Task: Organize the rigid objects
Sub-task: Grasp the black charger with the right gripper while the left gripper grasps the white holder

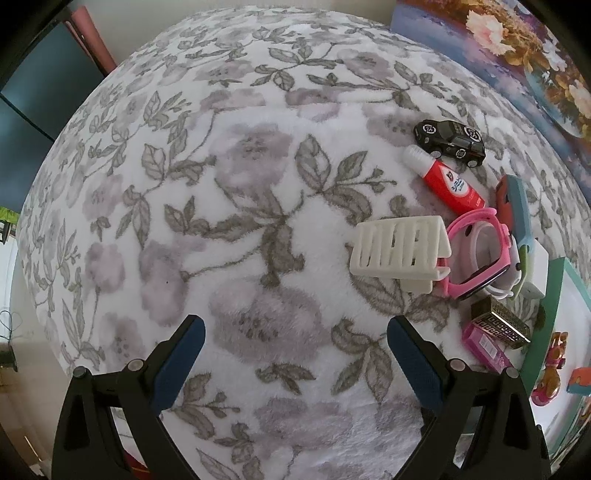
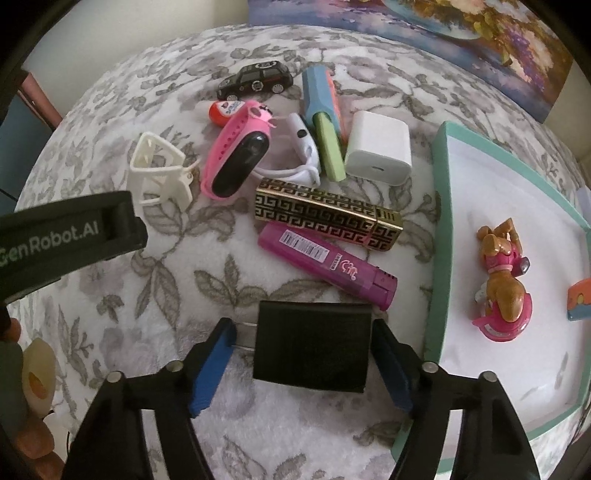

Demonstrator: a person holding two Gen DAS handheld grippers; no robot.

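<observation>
My right gripper (image 2: 303,325) points down at the flowered blanket and is shut on a black charger (image 2: 314,343). Its left pad meets the prongs and its right pad meets the block's side. Beyond it lie a pink lighter (image 2: 325,266), a gold patterned lighter (image 2: 325,218), a white charger (image 2: 378,151), a pink watch (image 2: 236,158), a white clip (image 2: 159,173), a red tube (image 2: 225,109) and a black toy car (image 2: 255,83). My left gripper (image 1: 295,321) hangs open over bare blanket, left of the white clip (image 1: 399,247) and pink watch (image 1: 476,251), with nothing between its fingers.
A teal-rimmed white tray (image 2: 439,221) on the right holds a toy dog (image 2: 502,277) and an orange piece (image 2: 580,299). A blue and green marker (image 2: 317,96) lies by the white charger. A flower painting (image 2: 443,29) stands at the back. The left gripper's body (image 2: 66,236) crosses the right wrist view.
</observation>
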